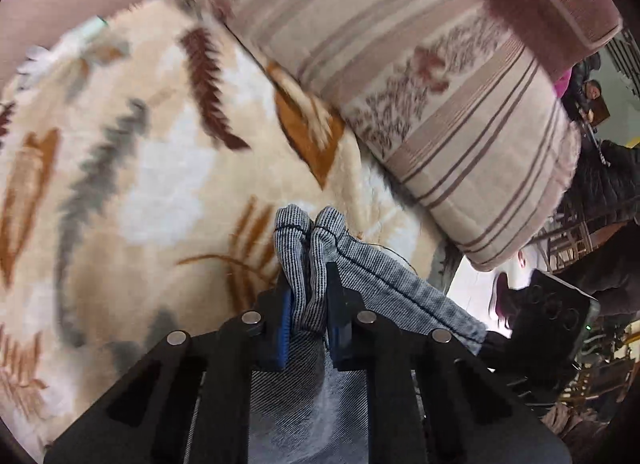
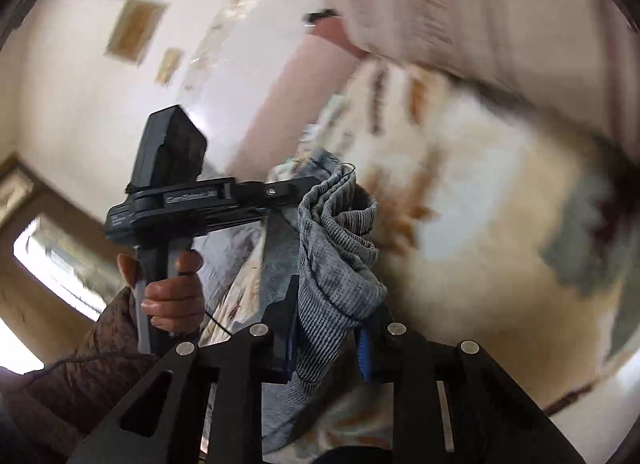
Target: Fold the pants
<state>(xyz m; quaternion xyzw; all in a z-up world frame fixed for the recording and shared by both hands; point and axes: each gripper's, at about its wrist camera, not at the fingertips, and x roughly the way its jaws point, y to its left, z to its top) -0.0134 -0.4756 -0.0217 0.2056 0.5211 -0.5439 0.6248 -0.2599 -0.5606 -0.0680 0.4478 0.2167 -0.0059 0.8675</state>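
The pants (image 1: pixel 316 248) are grey-blue striped denim. In the left wrist view my left gripper (image 1: pixel 309 304) is shut on a bunched hem edge of them, held above a cream fleece blanket (image 1: pixel 140 168). The cloth runs right toward the other gripper's body (image 1: pixel 552 304). In the right wrist view my right gripper (image 2: pixel 330 316) is shut on another bunched edge of the pants (image 2: pixel 340 248), lifted above the blanket (image 2: pixel 480 192). The left gripper's body (image 2: pixel 192 200) and the hand holding it (image 2: pixel 168 296) are at the left.
A striped cushion (image 1: pixel 440 104) lies on the blanket at the upper right, against a pink sofa arm (image 1: pixel 560 4). People and chairs (image 1: pixel 600 184) are at the far right. Framed pictures (image 2: pixel 136 28) hang on a wall.
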